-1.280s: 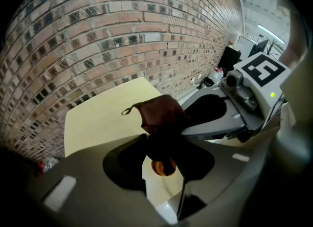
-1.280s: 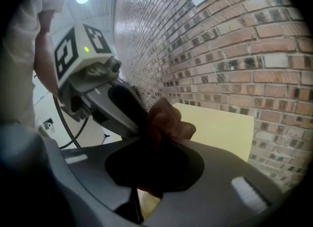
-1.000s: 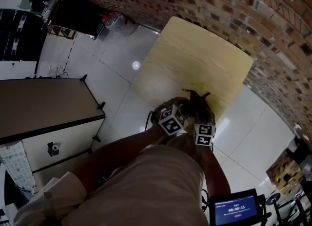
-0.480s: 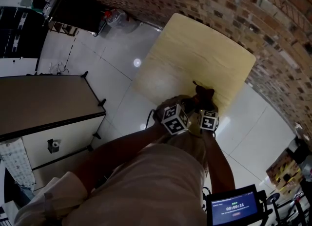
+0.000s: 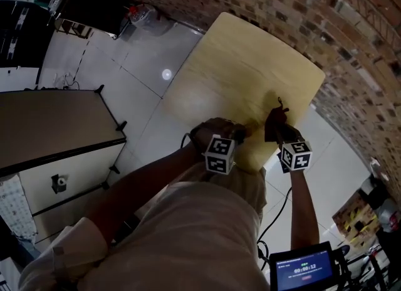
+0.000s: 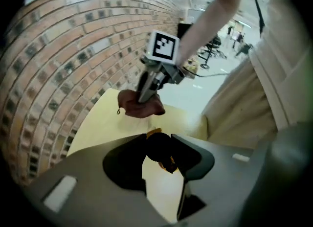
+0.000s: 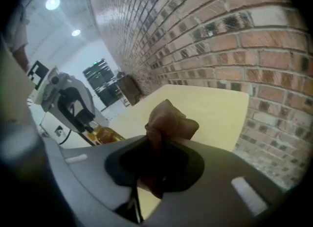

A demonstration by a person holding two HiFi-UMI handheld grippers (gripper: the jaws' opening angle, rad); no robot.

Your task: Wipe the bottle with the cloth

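Observation:
A small amber bottle (image 6: 157, 145) with a dark cap sits between the jaws of my left gripper (image 6: 165, 153), which is shut on it just above the near edge of the pale wooden table (image 5: 250, 64). The right gripper view shows the same bottle (image 7: 105, 134) held out from the left gripper (image 7: 73, 101). My right gripper (image 7: 159, 160) is shut on a bunched brown cloth (image 7: 171, 121). In the head view the cloth (image 5: 276, 119) hangs over the table to the right of the left gripper (image 5: 241, 134), a short gap away and not touching the bottle.
A brick wall (image 5: 301, 1) runs along the table's far and right sides. A grey cabinet (image 5: 56, 126) stands on the white tiled floor at left, and dark shelving (image 5: 94, 10) at the top left. A small screen (image 5: 304, 269) sits low at right.
The two grippers were close together over the table's near edge. The right gripper has moved rightward with the cloth, opening a gap from the left gripper and its bottle.

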